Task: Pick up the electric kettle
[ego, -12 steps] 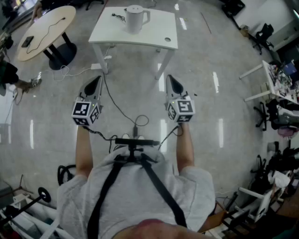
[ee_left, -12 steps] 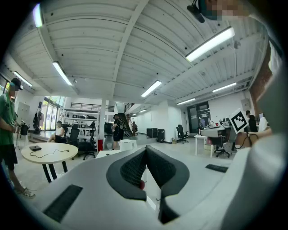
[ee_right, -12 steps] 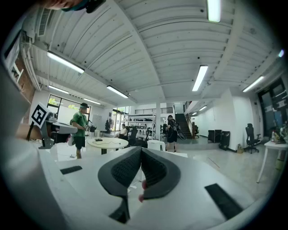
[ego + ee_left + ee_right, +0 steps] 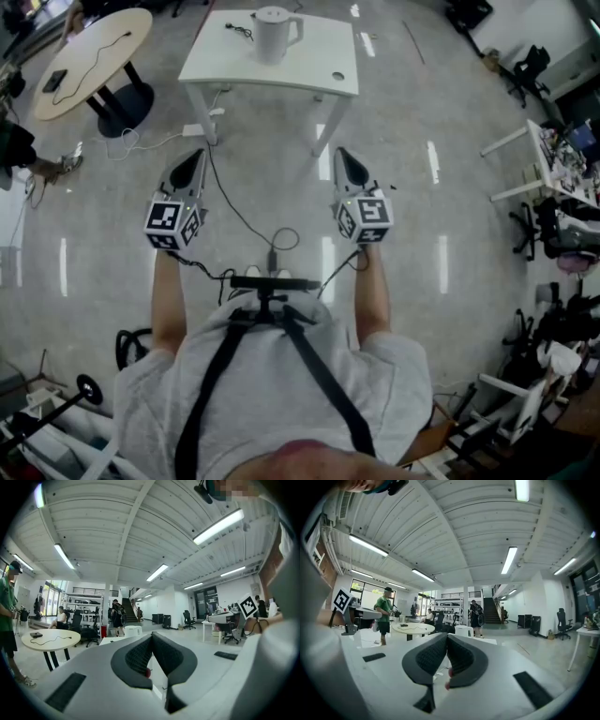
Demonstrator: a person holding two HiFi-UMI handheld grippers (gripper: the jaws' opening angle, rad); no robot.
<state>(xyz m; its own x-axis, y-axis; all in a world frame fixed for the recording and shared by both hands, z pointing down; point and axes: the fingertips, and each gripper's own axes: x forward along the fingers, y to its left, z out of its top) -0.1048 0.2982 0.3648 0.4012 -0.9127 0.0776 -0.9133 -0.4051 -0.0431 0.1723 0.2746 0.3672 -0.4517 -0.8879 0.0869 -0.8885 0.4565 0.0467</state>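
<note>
Left gripper [image 4: 195,159] and right gripper [image 4: 343,156] both sit level, pointing at 12 o'clock toward the electric kettle [image 4: 272,34], jaws seemingly pinched together on nothing.

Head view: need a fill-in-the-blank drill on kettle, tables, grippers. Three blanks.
The white plastic electric kettle stands on the ____ rectangular table, not the round beige table. The kettle's handle points toward the picture's ____. The jaws of the left gripper and the right gripper are ____.
Missing: white; right; shut.
</note>
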